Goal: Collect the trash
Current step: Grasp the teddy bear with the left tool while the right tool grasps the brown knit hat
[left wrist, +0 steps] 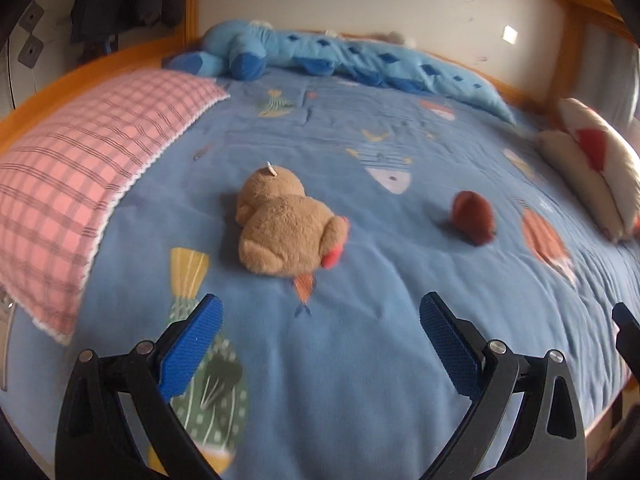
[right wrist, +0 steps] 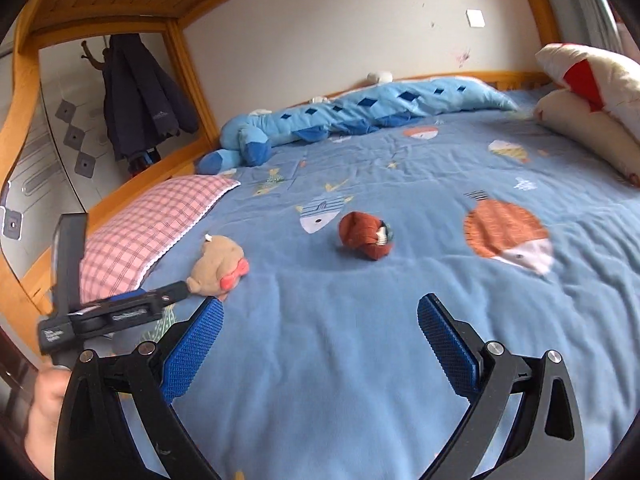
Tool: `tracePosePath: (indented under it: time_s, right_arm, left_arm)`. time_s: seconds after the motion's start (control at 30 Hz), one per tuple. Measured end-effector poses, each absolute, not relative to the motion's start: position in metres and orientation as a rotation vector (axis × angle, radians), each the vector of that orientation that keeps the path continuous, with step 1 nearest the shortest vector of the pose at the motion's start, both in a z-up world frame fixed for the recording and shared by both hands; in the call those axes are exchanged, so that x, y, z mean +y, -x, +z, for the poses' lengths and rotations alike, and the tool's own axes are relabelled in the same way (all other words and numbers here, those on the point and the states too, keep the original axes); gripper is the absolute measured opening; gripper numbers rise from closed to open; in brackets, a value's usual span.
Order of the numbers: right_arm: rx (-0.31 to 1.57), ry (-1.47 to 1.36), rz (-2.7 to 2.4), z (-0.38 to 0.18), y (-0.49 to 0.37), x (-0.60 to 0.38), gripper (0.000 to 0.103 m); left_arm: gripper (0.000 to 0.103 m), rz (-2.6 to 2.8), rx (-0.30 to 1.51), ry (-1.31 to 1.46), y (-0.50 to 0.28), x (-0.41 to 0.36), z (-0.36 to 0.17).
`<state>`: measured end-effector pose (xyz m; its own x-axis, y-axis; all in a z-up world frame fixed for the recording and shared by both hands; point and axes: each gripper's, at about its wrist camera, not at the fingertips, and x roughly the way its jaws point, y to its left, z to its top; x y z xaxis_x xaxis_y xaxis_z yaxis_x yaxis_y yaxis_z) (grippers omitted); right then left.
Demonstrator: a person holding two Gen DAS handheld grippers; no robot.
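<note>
A tan plush bear (left wrist: 286, 228) lies on the blue fish-print bedspread (left wrist: 360, 360), straight ahead of my left gripper (left wrist: 320, 312), which is open and empty. A small rust-brown bundle (left wrist: 474, 216) lies to the bear's right. In the right wrist view the same bundle (right wrist: 366, 236) lies ahead of my right gripper (right wrist: 320, 312), which is open and empty, and the bear (right wrist: 218, 266) is at the left. The left gripper's body (right wrist: 112, 312) shows at the left edge of that view.
A pink checked pillow (left wrist: 76, 184) lies at the left of the bed. A long light-blue plush (left wrist: 320, 54) runs along the far wall. A white and red cushion (left wrist: 592, 160) sits at the right. A dark coat (right wrist: 140, 100) hangs beyond the wooden bed frame (right wrist: 24, 92).
</note>
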<state>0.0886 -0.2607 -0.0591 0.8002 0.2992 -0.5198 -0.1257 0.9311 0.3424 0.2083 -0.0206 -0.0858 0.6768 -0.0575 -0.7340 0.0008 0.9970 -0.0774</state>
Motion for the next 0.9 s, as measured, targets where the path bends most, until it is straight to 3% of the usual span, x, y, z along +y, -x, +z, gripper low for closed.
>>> tracePosePath:
  time_s: [0.4, 0.9]
  right_arm:
    - [0.73, -0.342, 0.214, -0.1, -0.18, -0.254, 0.094]
    - [0.779, -0.329, 0.262, -0.116, -0.215, -0.245, 0.094]
  left_arm:
    - [0.099, -0.011, 0.907, 0.043, -0.284, -0.036, -0.119]
    - [0.099, 0.212, 0.938, -0.115, -0.351, -0.027, -0.149]
